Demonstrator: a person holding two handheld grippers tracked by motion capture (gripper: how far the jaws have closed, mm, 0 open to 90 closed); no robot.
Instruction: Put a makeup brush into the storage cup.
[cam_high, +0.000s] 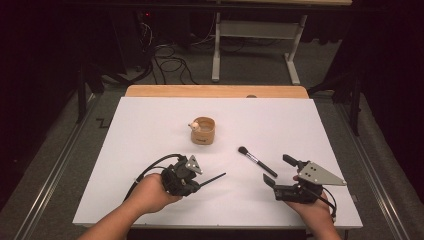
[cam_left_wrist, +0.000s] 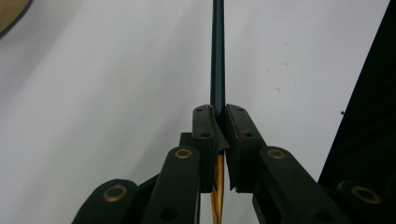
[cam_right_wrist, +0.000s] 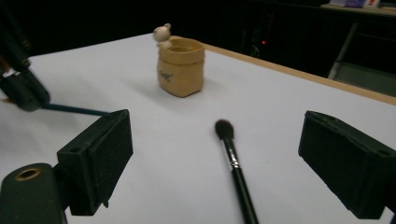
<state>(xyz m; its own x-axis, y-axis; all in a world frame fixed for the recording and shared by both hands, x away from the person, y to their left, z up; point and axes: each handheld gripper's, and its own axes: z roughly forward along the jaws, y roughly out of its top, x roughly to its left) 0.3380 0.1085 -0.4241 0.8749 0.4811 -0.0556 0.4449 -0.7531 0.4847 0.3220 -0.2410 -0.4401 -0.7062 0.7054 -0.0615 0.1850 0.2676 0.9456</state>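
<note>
My left gripper (cam_high: 200, 182) (cam_left_wrist: 218, 119) is shut on a thin dark blue stick (cam_high: 214, 177) (cam_left_wrist: 218, 56) with a gold end; the stick points right, low over the table. A black makeup brush (cam_high: 257, 161) (cam_right_wrist: 233, 163) lies flat on the white table, bristles toward the tan cup (cam_high: 203, 131) (cam_right_wrist: 181, 67). My right gripper (cam_high: 280, 170) (cam_right_wrist: 224, 140) is open, its jaws standing either side of the brush's handle end without touching it. The right gripper view has the left gripper (cam_right_wrist: 21, 88) and its stick (cam_right_wrist: 74, 110) at its left edge.
A small bear figure (cam_high: 192, 125) (cam_right_wrist: 162, 33) perches on the cup's rim. The white table top (cam_high: 150, 125) has a wooden strip (cam_high: 215, 91) along its far edge. A desk frame (cam_high: 255, 45) and cables (cam_high: 170, 65) are on the floor beyond.
</note>
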